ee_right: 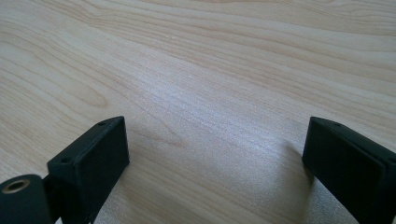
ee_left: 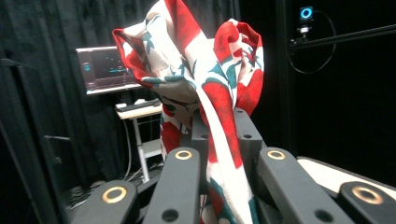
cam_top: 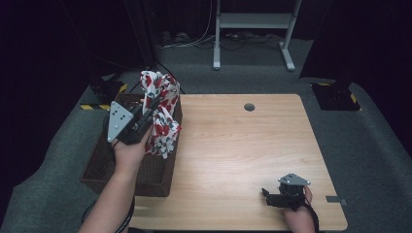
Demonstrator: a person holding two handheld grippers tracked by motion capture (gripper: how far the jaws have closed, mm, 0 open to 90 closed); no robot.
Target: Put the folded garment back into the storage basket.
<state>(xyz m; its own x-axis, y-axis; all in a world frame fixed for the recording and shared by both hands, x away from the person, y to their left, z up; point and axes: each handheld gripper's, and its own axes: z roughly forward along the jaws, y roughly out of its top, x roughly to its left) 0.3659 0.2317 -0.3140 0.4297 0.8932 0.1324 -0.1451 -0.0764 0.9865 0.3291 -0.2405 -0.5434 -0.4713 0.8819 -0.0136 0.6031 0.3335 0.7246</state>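
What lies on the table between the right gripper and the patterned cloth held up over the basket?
Nothing: in the high view, bare wood of the table runs from the right gripper to the cloth, which the left gripper holds above the basket.

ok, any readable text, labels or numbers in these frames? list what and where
None can be read.
Monitor behind the patterned cloth, left gripper view: display lit, contents too blurred to make out.
Yellow-black hazard stripes on the floor beside the wicker basket: a marking, no words.
Left gripper, right gripper, wooden table: no label or brand visible.
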